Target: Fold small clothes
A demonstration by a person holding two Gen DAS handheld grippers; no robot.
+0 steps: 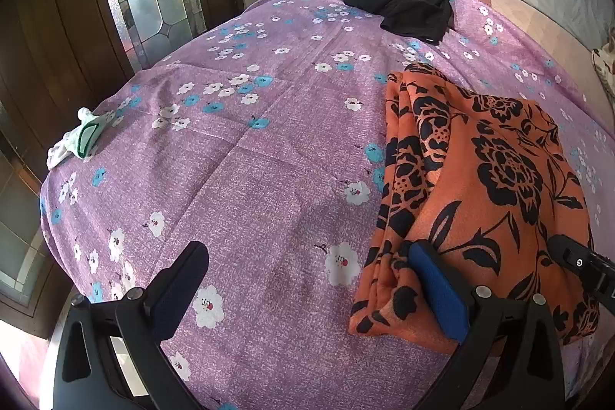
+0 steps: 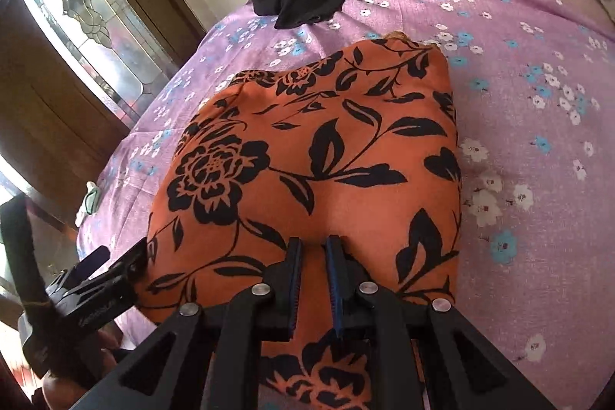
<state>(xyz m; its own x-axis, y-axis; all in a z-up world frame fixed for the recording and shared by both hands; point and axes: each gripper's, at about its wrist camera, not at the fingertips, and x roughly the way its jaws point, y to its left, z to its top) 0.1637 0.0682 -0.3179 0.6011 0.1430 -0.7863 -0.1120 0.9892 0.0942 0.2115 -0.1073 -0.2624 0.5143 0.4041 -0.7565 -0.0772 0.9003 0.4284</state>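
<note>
Step in hand: folding orange floral garment [image 2: 307, 156], lying partly folded on purple floral bedsheet [image 1: 250, 160], right of centre in left wrist view.

Right gripper [image 2: 312, 248] pinching near edge of garment, jaws nearly clenched on cloth fold.

Left gripper [image 1: 307, 264] spread wide, gripping nothing; one finger [image 1: 434, 279] resting over garment's left edge.

Next move, by judgement: carrying pinched edge over, laying flat, releasing.

Left view alone showing layered left edge of the folds. Right view alone showing pinch. Black garment [image 1: 403, 0] and white-green item [image 1: 77, 141] waiting, well apart.
</note>
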